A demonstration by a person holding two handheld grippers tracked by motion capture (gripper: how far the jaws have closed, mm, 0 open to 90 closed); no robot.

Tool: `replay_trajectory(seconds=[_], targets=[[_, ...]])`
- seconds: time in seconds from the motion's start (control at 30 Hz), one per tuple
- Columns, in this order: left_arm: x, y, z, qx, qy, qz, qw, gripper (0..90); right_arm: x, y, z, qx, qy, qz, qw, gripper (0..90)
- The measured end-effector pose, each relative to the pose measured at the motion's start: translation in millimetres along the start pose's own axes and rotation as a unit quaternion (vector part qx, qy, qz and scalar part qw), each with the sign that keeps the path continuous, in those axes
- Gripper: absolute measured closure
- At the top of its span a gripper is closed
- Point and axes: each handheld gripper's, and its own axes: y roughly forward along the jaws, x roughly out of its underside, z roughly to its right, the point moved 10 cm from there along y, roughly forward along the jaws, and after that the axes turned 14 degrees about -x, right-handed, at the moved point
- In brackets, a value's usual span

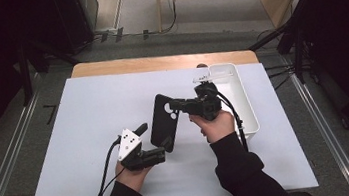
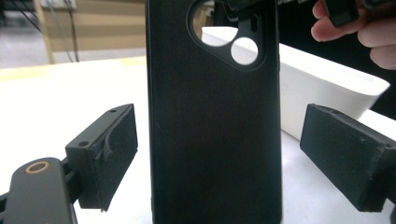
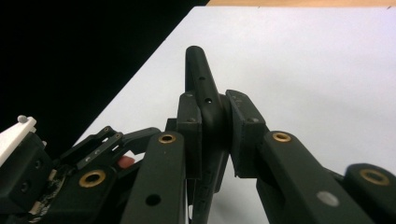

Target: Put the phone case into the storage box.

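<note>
Your left tongs (image 2: 219, 158) sit spread wide, with the black phone case (image 2: 215, 121) standing between the pads (image 2: 109, 154) but not touching them. Your right tongs (image 3: 214, 135) are pinching the case (image 3: 201, 88) at its top end and holding it up over the white tabletop (image 1: 80, 129), just beside the white tray (image 1: 244, 104). If you let go on the right before the left pads squeeze, I think the case could tip and fall flat. A crooked squeeze could twist it loose too.
</note>
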Motion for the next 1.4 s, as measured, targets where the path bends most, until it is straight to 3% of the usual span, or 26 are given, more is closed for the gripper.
replay_trajectory(seconds=[0.17,0.33,0.57,0.73,0.83,1.13,1.2,1.4], targets=[[0.1,0.3,-0.4,0.012,-0.005,-0.015,0.9998,12.8,-1.4,-4.7,0.7,0.010,-0.016,0.005,0.9998,74.9],[-0.7,0.7,-5.1,0.010,0.019,-0.027,0.9994,13.3,-2.0,-7.3,1.7,0.015,-0.027,0.009,0.9995,74.8],[-6.6,-0.4,-10.7,0.028,0.019,-0.042,0.9985,13.5,-1.4,-11.8,1.9,0.021,-0.053,0.009,0.9983,74.9],[-10.8,-2.0,-14.7,0.030,0.019,-0.038,0.9986,17.2,-0.6,-13.2,2.4,0.024,-0.067,0.008,0.9974,74.8],[-13.6,-2.9,-16.9,0.039,0.016,-0.037,0.9984,22.8,0.3,-14.4,1.5,0.020,-0.074,0.010,0.9970,74.8],[-15.6,-3.4,-22.5,0.058,0.024,-0.049,0.9969,22.7,0.8,-19.0,1.0,0.011,-0.096,0.012,0.9953,74.8],[-16.2,-3.4,-23.0,0.067,0.025,-0.053,0.9960,22.7,1.1,-20.3,0.2,0.005,-0.108,0.010,0.9941,74.8],[-14.3,-3.2,-20.9,0.087,0.036,-0.070,0.9931,22.4,3.6,-21.4,-1.0,-0.007,-0.111,0.004,0.9937,74.8]])
